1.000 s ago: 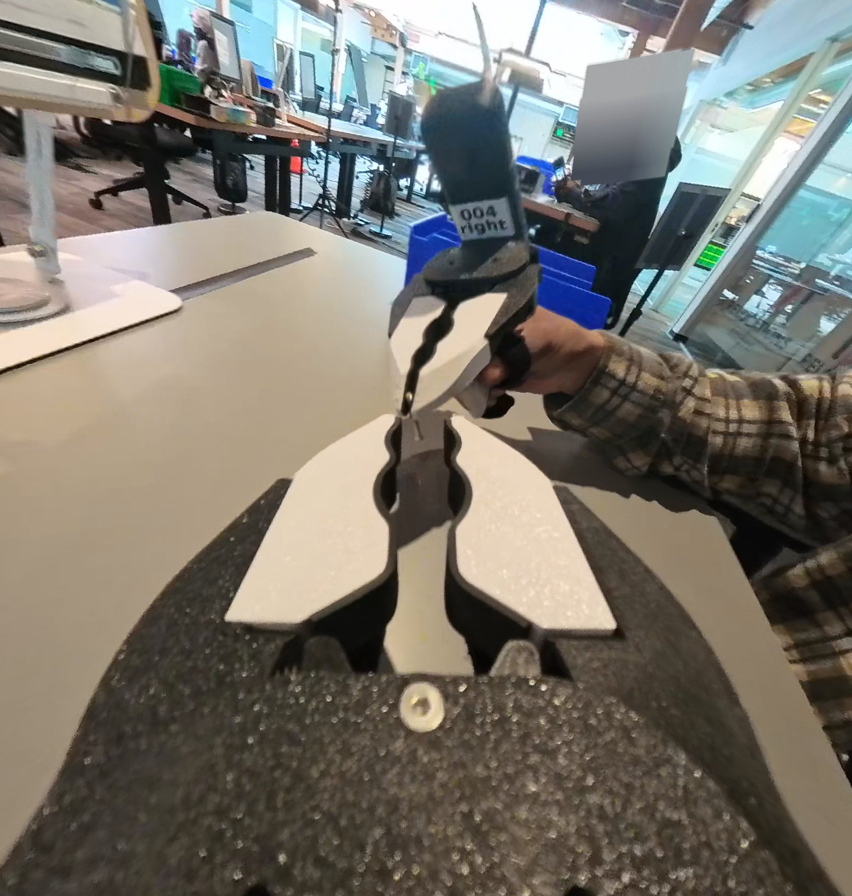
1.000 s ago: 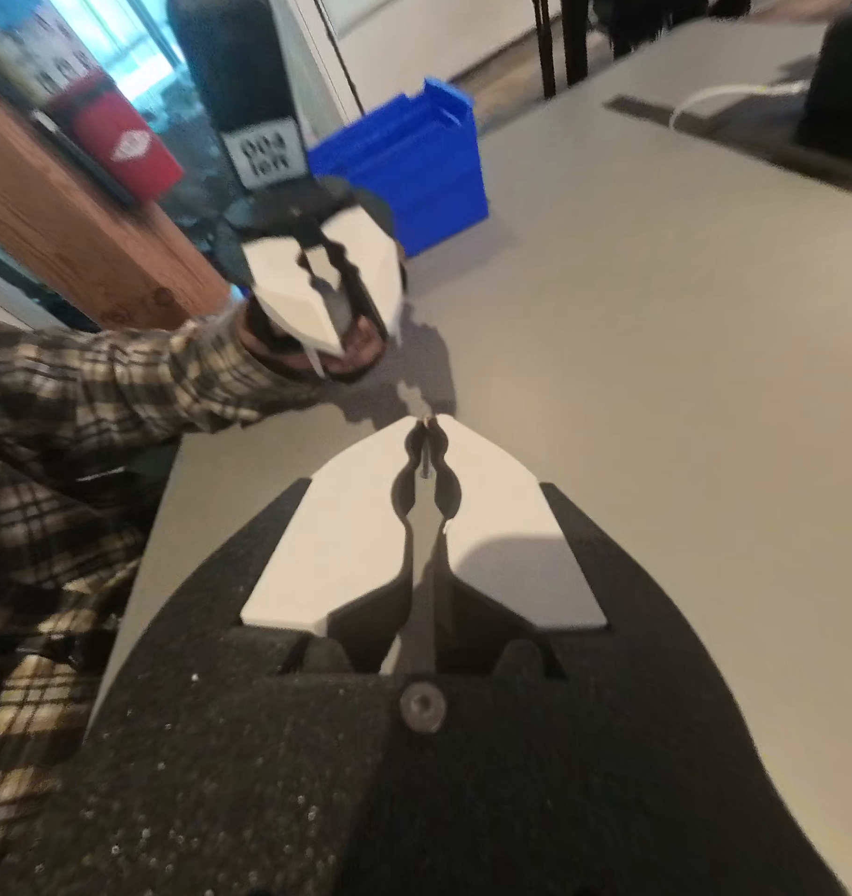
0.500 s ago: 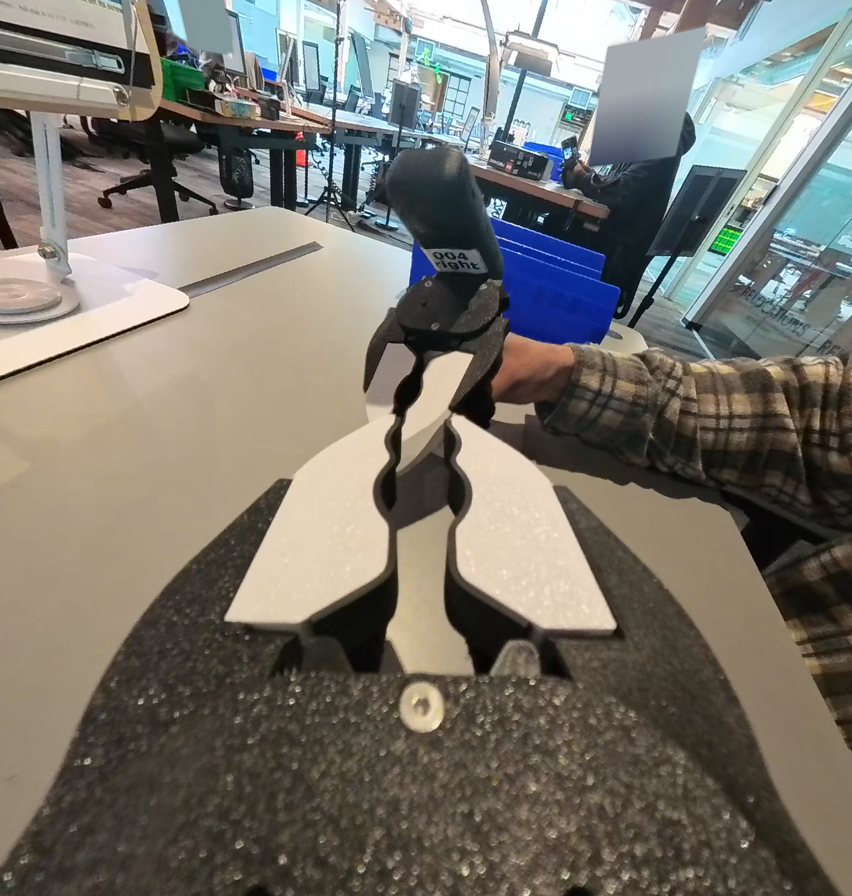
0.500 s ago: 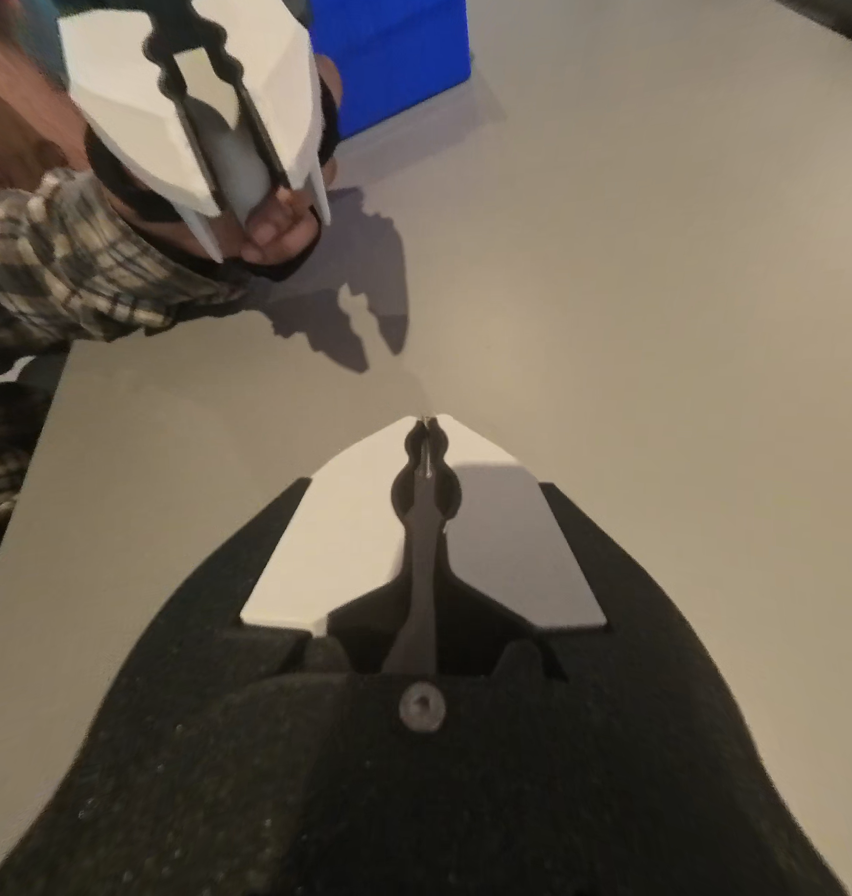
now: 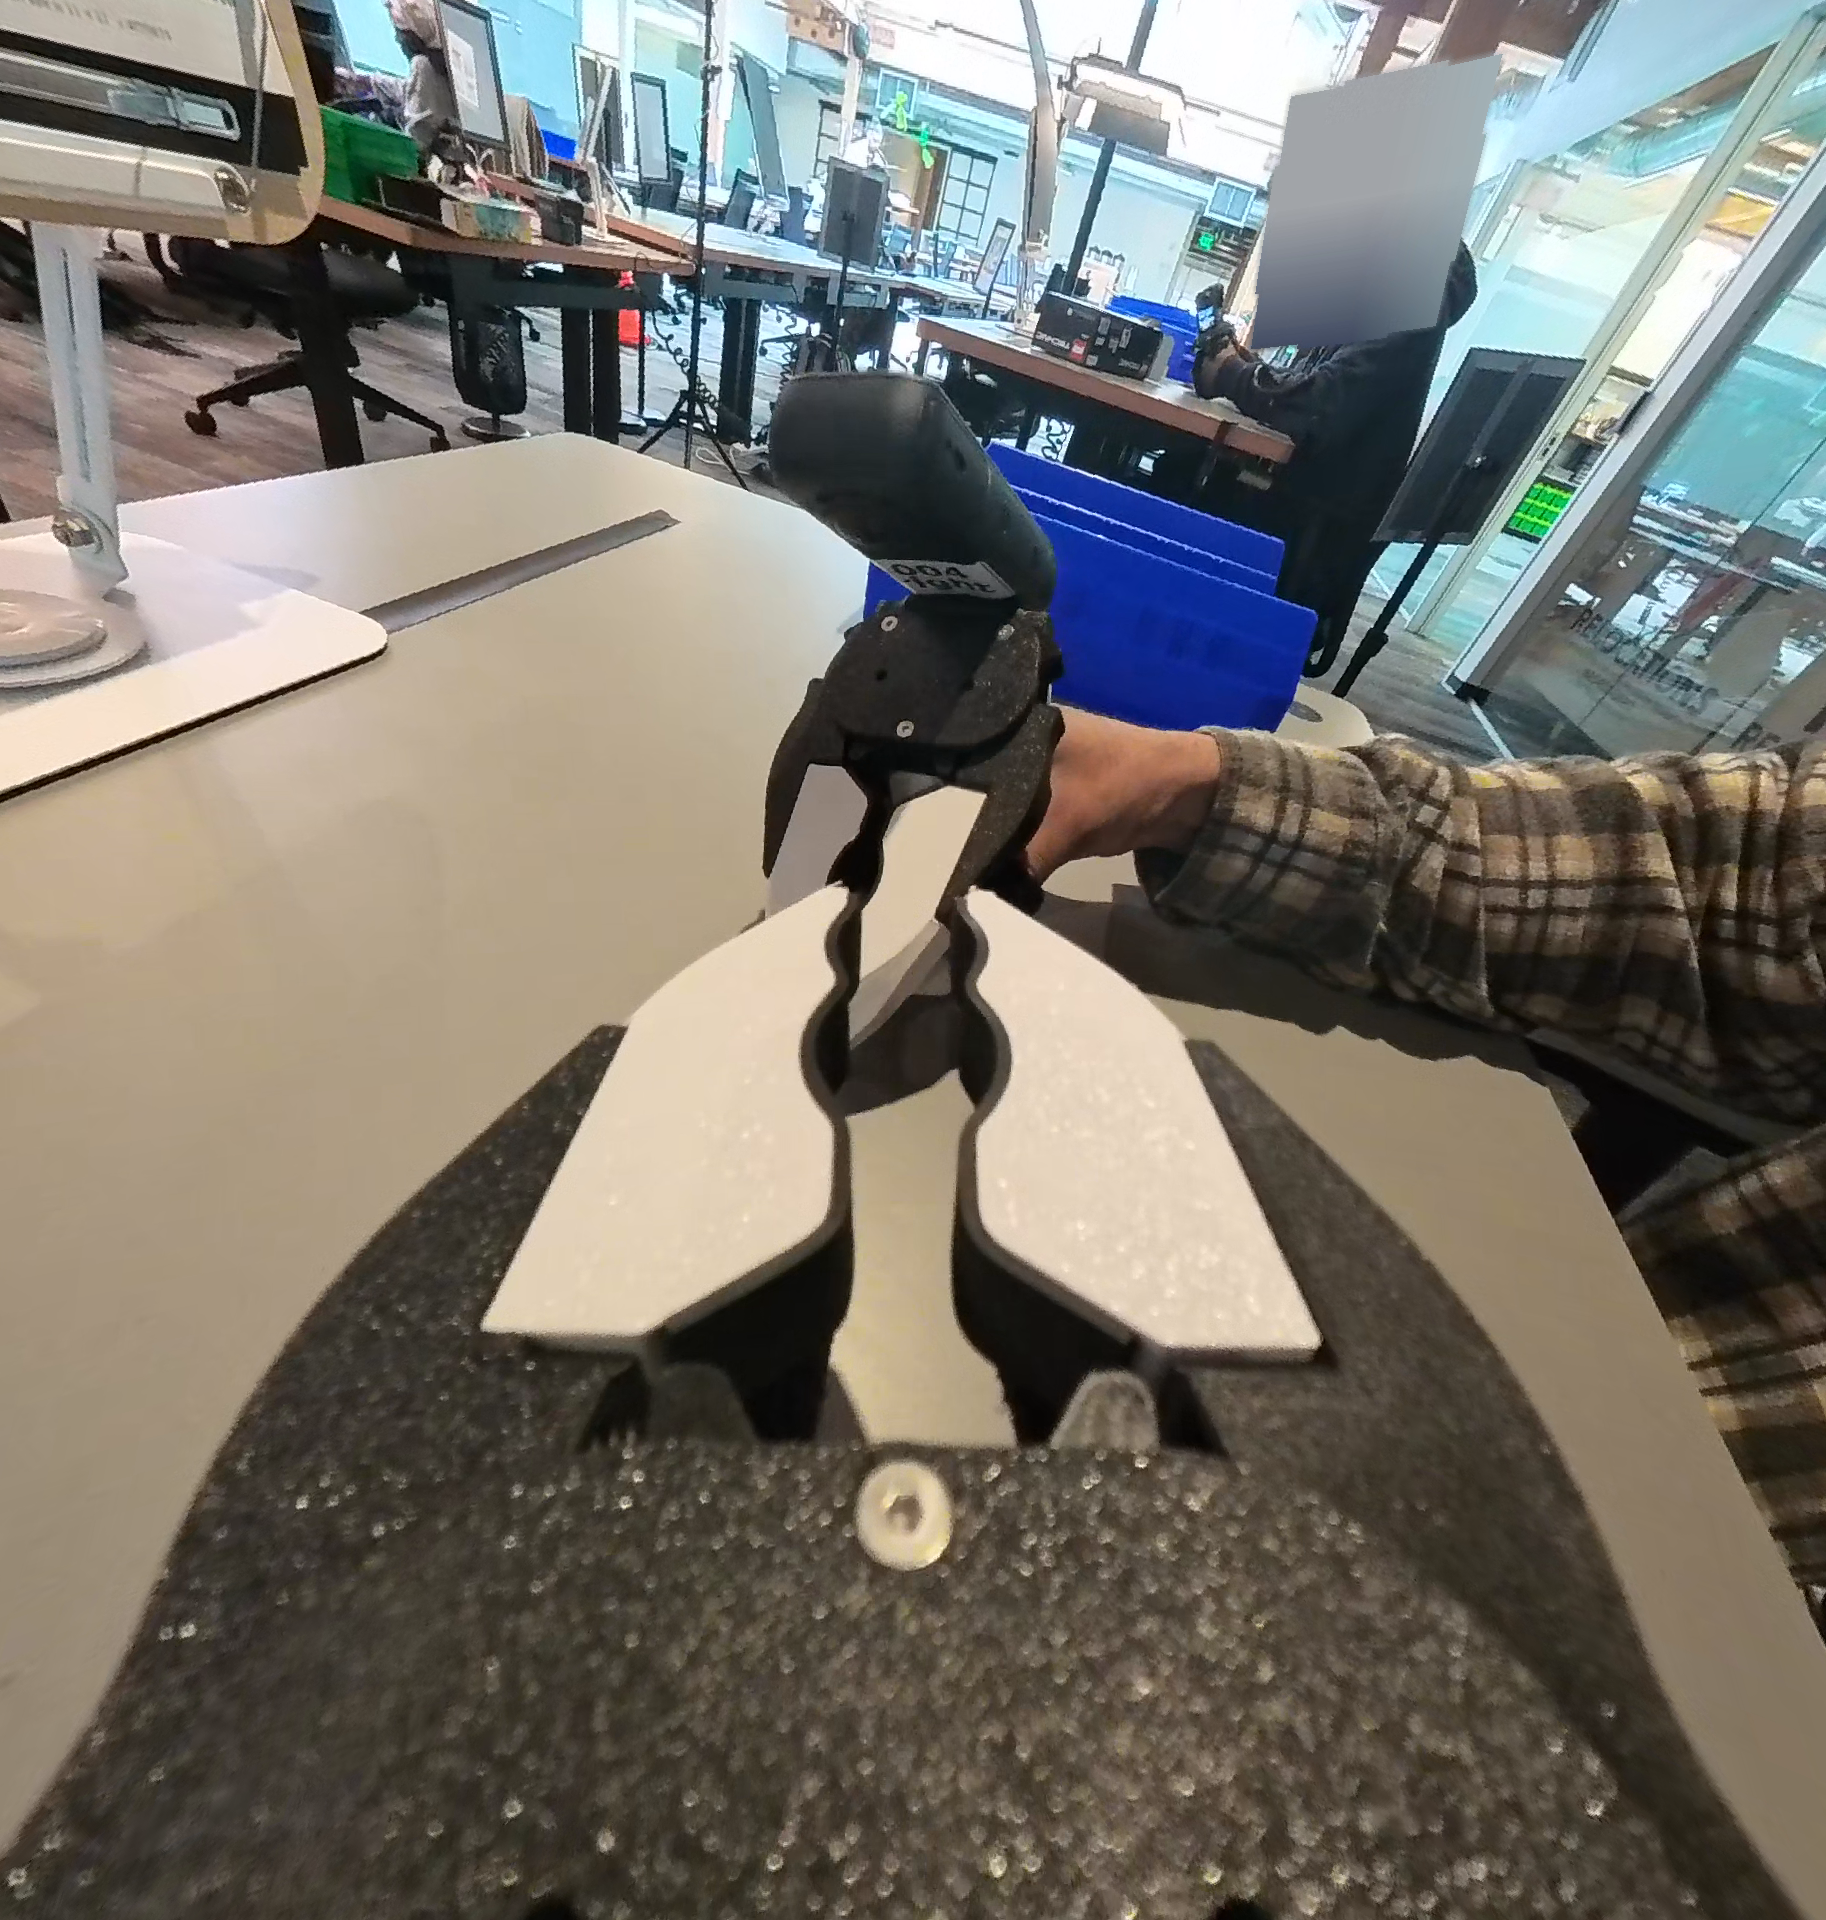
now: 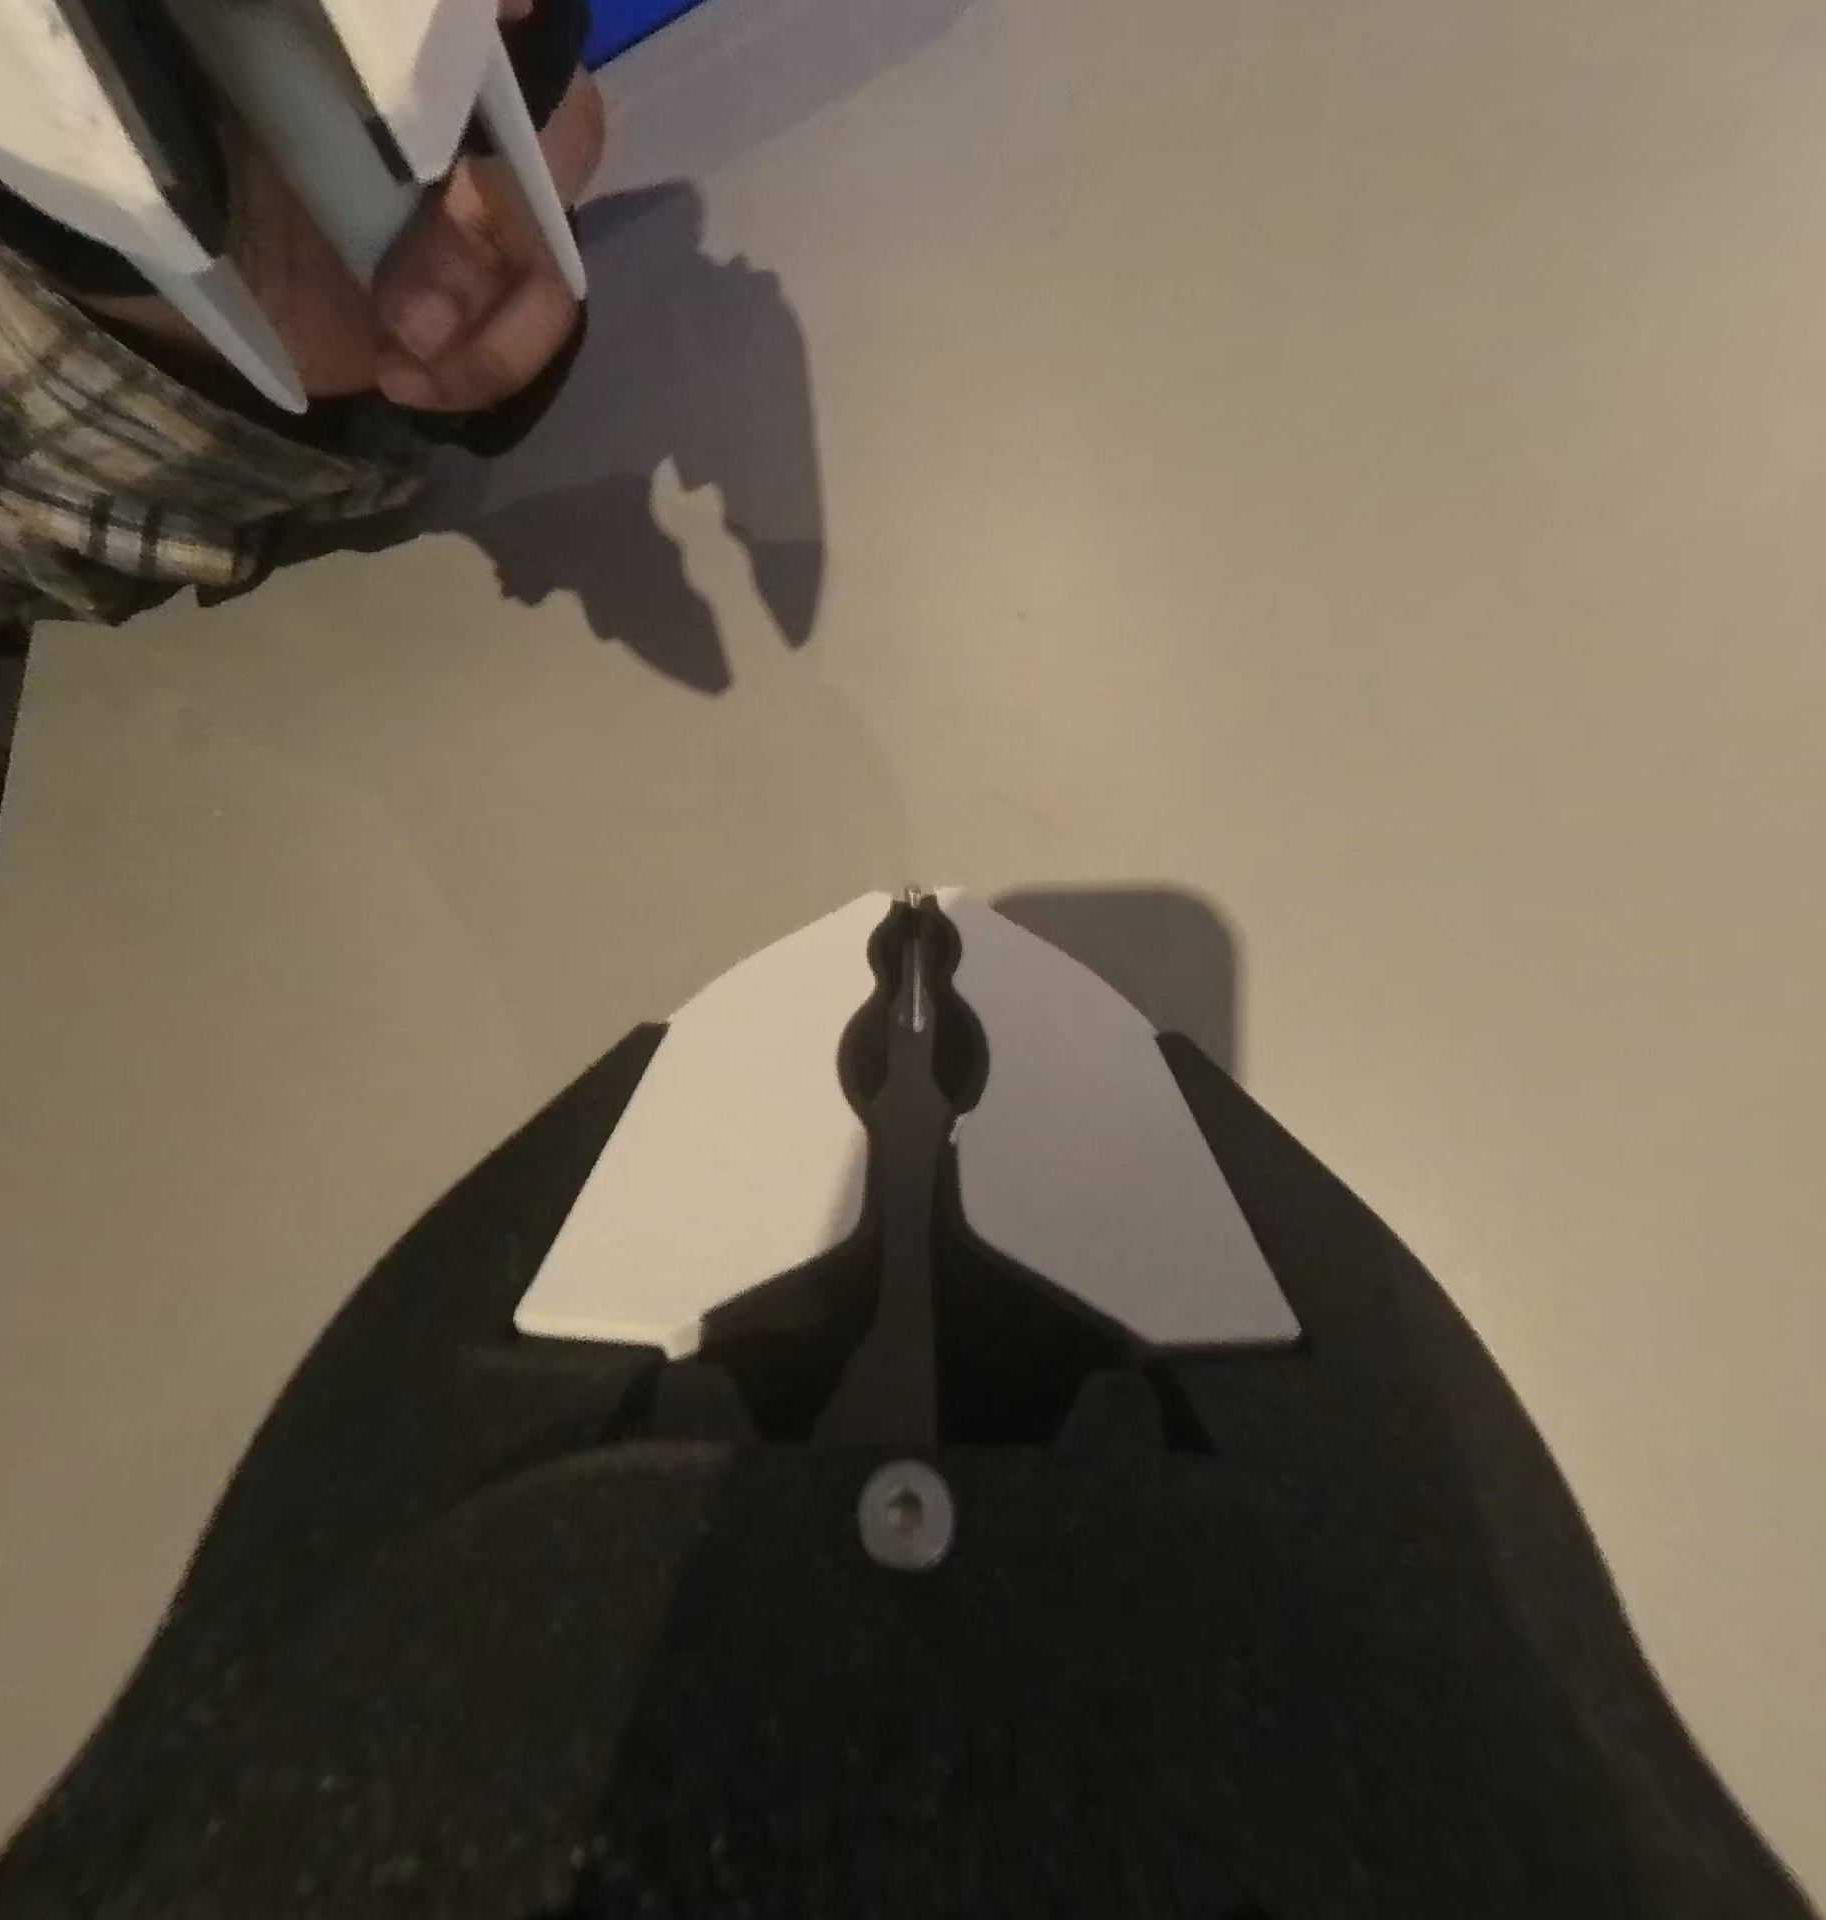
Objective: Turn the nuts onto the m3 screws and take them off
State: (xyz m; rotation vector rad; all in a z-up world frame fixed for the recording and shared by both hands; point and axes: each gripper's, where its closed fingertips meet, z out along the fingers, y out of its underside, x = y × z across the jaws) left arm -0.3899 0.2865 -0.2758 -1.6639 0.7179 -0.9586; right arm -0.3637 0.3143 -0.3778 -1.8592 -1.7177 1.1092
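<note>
1. Two wrist views show this moment. In the left wrist view, the left gripper (image 5: 896,914) has its white fingers (image 5: 680,1132) parted, with a clear gap between the tips and nothing held in it.
2. In the same view the right gripper (image 5: 867,935) hangs just beyond the left one's tips, pointing down towards the table (image 5: 317,935). Its lower tip is hidden behind the left fingers, and neither a screw nor a nut can be made out here.
3. A hand (image 5: 1127,800) in a plaid sleeve (image 5: 1511,883) holds the right gripper's black handle.
4. The table is pale grey and smooth, with a white stand base (image 5: 109,644) at far left and a blue bin (image 5: 1148,623) behind the right gripper.
5. The room is an open office with desks, chairs and glass walls; a person (image 5: 1345,416) in dark clothes sits at a far desk.
6. In the right wrist view, the right gripper (image 6: 914,899) is closed to a narrow slit, pinching a thin silvery screw (image 6: 916,971) that lies along the gap at the tips. I cannot tell if a nut is on it.
7. The left gripper (image 6: 436,338) sits at upper left, blurred, fingers apart, with a hand (image 6: 473,301) behind it, throwing a shadow onto the bare beige table (image 6: 1304,520).
</note>
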